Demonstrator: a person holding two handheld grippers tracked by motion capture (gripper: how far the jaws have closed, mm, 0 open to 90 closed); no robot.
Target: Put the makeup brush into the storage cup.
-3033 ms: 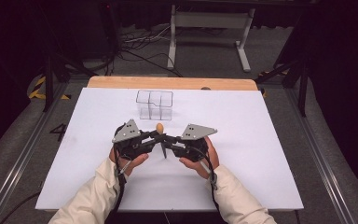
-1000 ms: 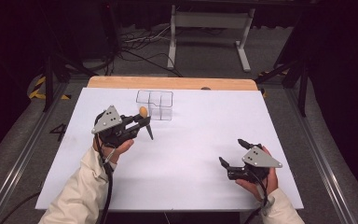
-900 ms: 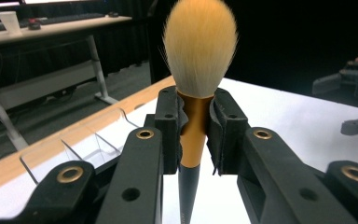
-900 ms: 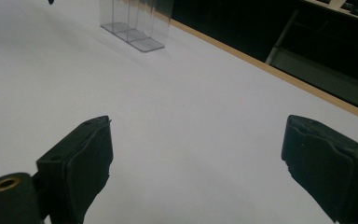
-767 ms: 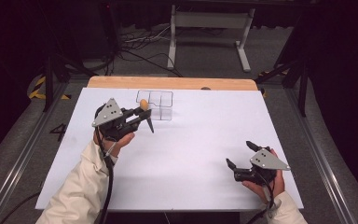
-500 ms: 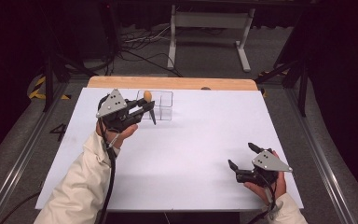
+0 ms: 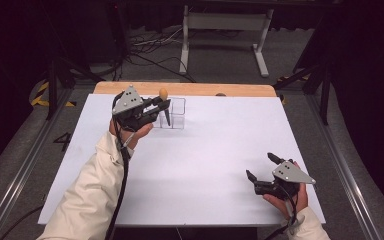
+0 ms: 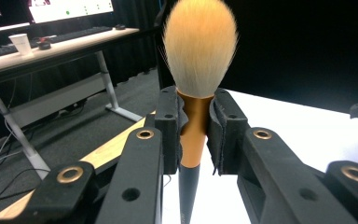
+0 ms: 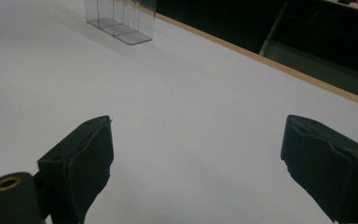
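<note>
**Left gripper holds a makeup brush upright by the clear organizer; right gripper rests open**

We look down on a white table (image 7: 190, 170) with a wooden strip along its far edge. A person's two forearms in cream sleeves come in from the bottom of the high view.

At about 11 o'clock on the table, the left gripper (image 7: 161, 106) is raised above the surface. Its two black jaws are clamped on a makeup brush (image 7: 164, 102), gripping the copper-coloured ferrule just below the bristles. In the left gripper view the brush (image 8: 196, 79) stands upright, its fluffy peach-and-white head on top and its dark grey handle pointing down between the pads (image 8: 170, 126). From above, the brush handle hangs at the near left corner of a clear plastic organizer (image 7: 176, 113), a small box with open-topped compartments that sits at roughly 12 o'clock near the table's far edge. We cannot tell whether the handle tip is inside a compartment or just in front of the box.

At about 4 o'clock, well apart from the organizer, the right gripper (image 7: 262, 169) sits low near the table's front right corner, held in the person's right hand (image 7: 287, 197). Its jaws are spread wide with nothing between them. In the right gripper view we see bare white tabletop between the two pads (image 9: 81, 168), with the organizer (image 9: 121, 18) far off at 11 o'clock.
</note>
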